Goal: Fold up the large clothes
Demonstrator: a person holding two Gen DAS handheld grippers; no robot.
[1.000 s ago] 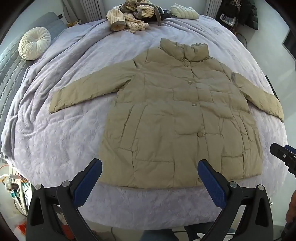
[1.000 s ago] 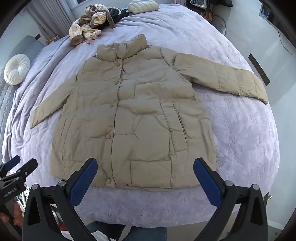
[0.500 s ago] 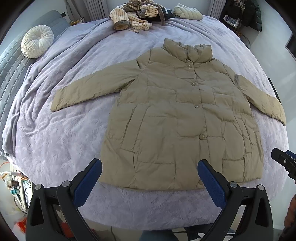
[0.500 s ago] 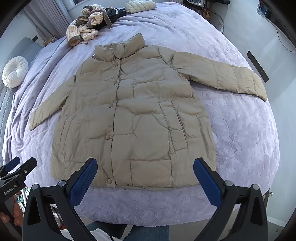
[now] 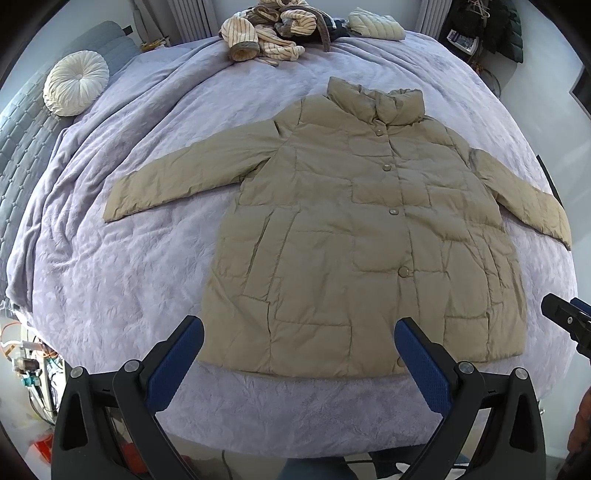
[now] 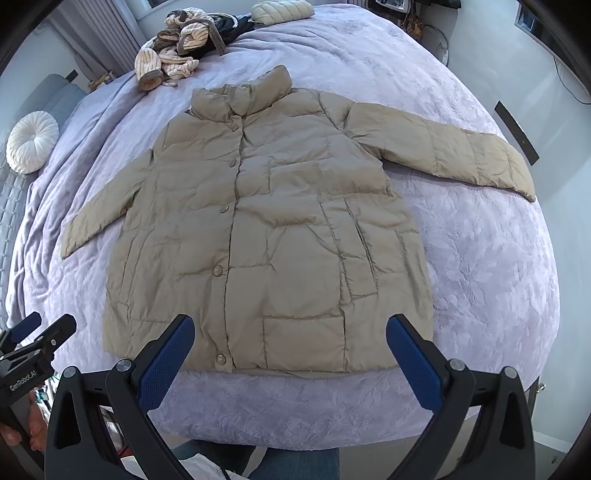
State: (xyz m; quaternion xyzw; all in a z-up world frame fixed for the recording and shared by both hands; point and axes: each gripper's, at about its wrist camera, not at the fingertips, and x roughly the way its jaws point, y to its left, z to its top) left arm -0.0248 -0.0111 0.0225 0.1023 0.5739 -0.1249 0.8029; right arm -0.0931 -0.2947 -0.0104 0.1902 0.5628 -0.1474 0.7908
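A khaki quilted coat (image 5: 354,236) is lying flat and face up in the middle of a bed (image 5: 122,280) covered with a lilac blanket, buttoned down the front, its collar pointing to 12 o'clock and its hem lying toward 6 o'clock near the bed's edge. Both sleeves are spreading out and angling down, one toward 9 o'clock and the other toward 3 o'clock.

The left tool (image 5: 299,350) is hovering above the hem with its blue-padded fingers (image 5: 173,363) standing wide apart, holding nothing and not touching the fabric. The right tool (image 6: 290,349) is hanging over the hem in the same way, its fingers (image 6: 415,363) wide apart and gripping nothing. In the right wrist view the left tool is showing at about 8 o'clock, off the near corner of the bed; in the left wrist view the right tool is peeking in at about 4 o'clock.

A round white cushion (image 5: 75,88) is sitting at about 10 o'clock on the bed. A heap of striped clothes (image 5: 269,40) is lying at 12 o'clock beyond the collar, with a pale quilted garment (image 5: 376,27) just beside it.
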